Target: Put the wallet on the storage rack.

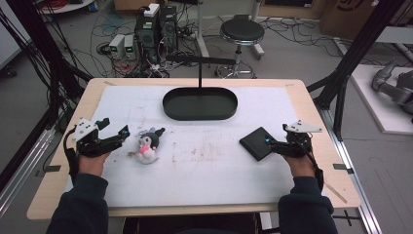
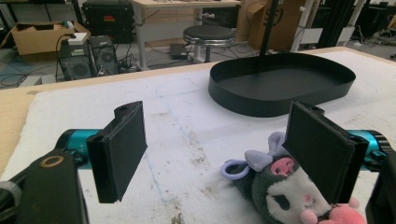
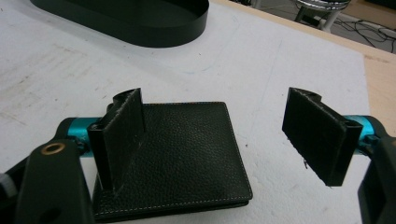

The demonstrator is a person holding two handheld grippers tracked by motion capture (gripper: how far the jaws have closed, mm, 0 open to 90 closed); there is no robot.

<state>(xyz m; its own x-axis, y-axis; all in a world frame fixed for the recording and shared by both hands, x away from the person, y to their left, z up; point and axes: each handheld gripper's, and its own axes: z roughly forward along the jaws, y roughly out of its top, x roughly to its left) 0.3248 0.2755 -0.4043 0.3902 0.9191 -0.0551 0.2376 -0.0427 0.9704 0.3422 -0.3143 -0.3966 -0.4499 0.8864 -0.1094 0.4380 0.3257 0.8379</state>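
Tray (image 1: 200, 104) bare, wallet (image 1: 258, 143) outside.

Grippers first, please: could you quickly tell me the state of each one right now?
Left gripper: open, holding nothing, beside the plush toy.
Right gripper: open, holding nothing, over the black wallet.

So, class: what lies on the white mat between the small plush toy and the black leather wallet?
Nothing: the high view shows bare, stained mat between the plush toy and the wallet.
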